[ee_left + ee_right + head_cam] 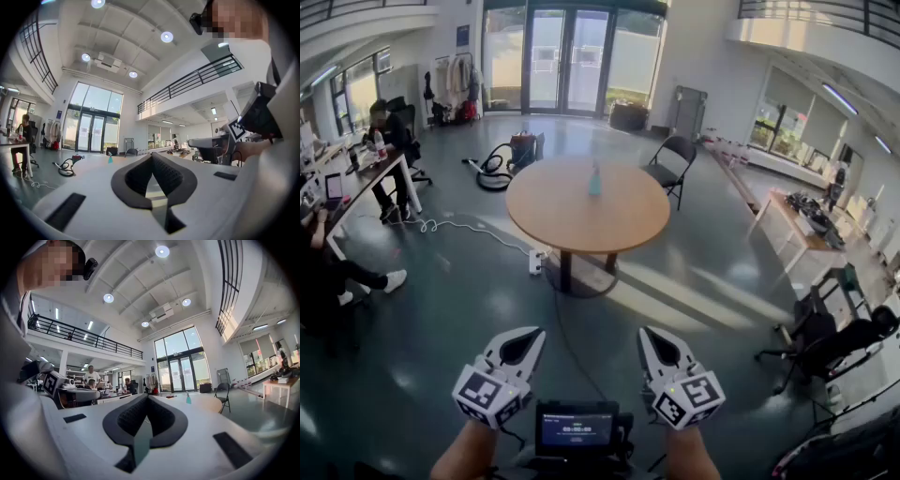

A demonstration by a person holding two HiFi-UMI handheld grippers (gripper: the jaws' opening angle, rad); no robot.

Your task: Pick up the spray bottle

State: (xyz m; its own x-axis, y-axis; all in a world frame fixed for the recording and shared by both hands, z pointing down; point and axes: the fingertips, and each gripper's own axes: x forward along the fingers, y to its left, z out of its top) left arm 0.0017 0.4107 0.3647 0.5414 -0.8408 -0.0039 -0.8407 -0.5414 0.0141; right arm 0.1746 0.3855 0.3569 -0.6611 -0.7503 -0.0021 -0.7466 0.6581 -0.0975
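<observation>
A small teal spray bottle (594, 180) stands upright on a round wooden table (619, 225) in the middle of the hall, several steps ahead of me. It shows tiny in the left gripper view (110, 159) and the right gripper view (188, 400). My left gripper (534, 336) and right gripper (645, 335) are held level near my body, side by side, far short of the table. Both are shut with nothing between the jaws.
A black folding chair (673, 161) stands behind the table at right. A vacuum with a coiled hose (497, 169) lies on the floor behind left, and a white cable (478, 232) runs to a socket box by the table's foot. Desks with seated people line the left wall.
</observation>
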